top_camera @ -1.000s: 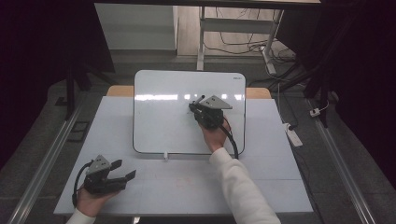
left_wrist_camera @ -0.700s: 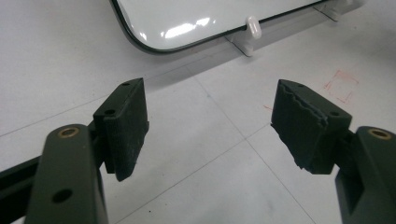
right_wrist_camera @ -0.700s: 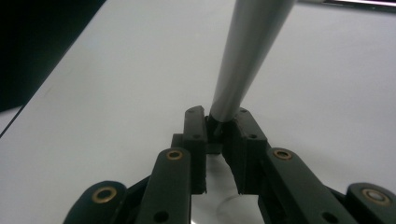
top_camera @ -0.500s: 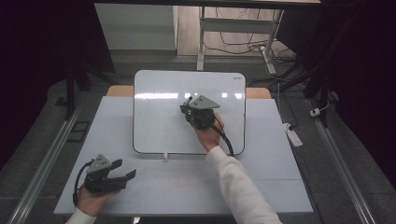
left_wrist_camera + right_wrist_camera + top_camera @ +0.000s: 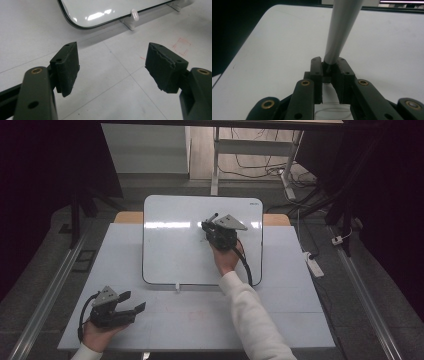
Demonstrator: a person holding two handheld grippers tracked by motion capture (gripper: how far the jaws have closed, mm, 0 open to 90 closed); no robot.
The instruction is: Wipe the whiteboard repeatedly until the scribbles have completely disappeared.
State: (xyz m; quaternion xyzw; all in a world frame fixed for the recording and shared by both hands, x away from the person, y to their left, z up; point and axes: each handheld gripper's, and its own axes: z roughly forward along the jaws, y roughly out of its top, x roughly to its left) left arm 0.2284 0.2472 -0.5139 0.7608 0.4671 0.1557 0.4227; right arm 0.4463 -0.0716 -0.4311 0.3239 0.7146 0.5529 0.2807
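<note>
The pen [image 5: 342, 27] sits clamped between the jaws of your right gripper [image 5: 214, 226], its grey barrel rising up and away from the pads, over the whiteboard [image 5: 175, 245]. The whiteboard lies flat on the table [image 5: 300, 310], toward its far middle. Your left gripper [image 5: 131, 302] rests near the table's front left corner, well apart from the whiteboard, jaws spread wide with nothing between them.

The whiteboard [image 5: 175, 250] is glossy and smooth, the table [image 5: 300, 320] matt white, the marker [image 5: 342, 27] smooth grey plastic, the jaws matt black.
</note>
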